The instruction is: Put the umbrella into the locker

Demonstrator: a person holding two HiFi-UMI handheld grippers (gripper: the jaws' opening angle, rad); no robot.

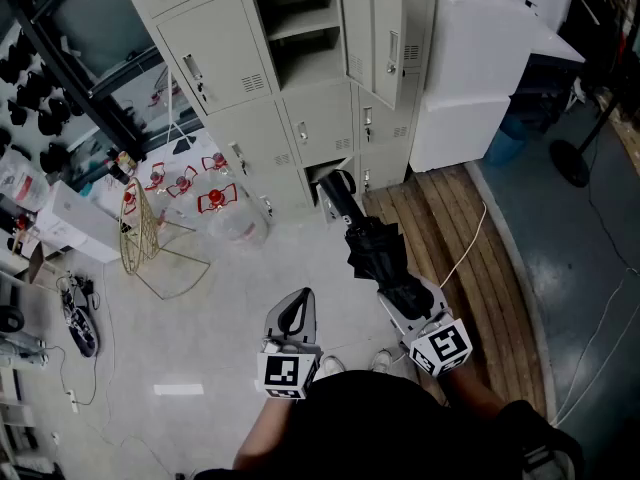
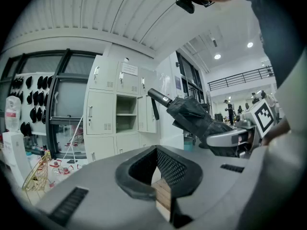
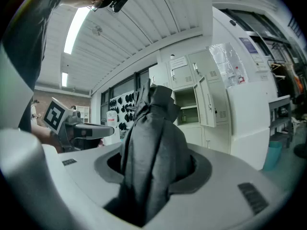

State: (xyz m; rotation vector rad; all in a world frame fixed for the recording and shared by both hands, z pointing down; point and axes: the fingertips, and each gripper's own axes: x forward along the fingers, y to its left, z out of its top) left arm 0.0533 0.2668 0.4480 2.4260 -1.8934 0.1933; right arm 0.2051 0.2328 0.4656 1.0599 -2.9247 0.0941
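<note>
A person's right gripper clamps a folded black umbrella by its cloth, the jaws spread around its bulk. The umbrella is held out about level above the floor, with its handle end pointing at a bank of grey lockers on the far side of the room. One upper locker stands open, its door swung to the right. The left gripper, near the person's body and left of the umbrella, has its jaws closed together with nothing between them. Wooden planks lie to the right.
</note>
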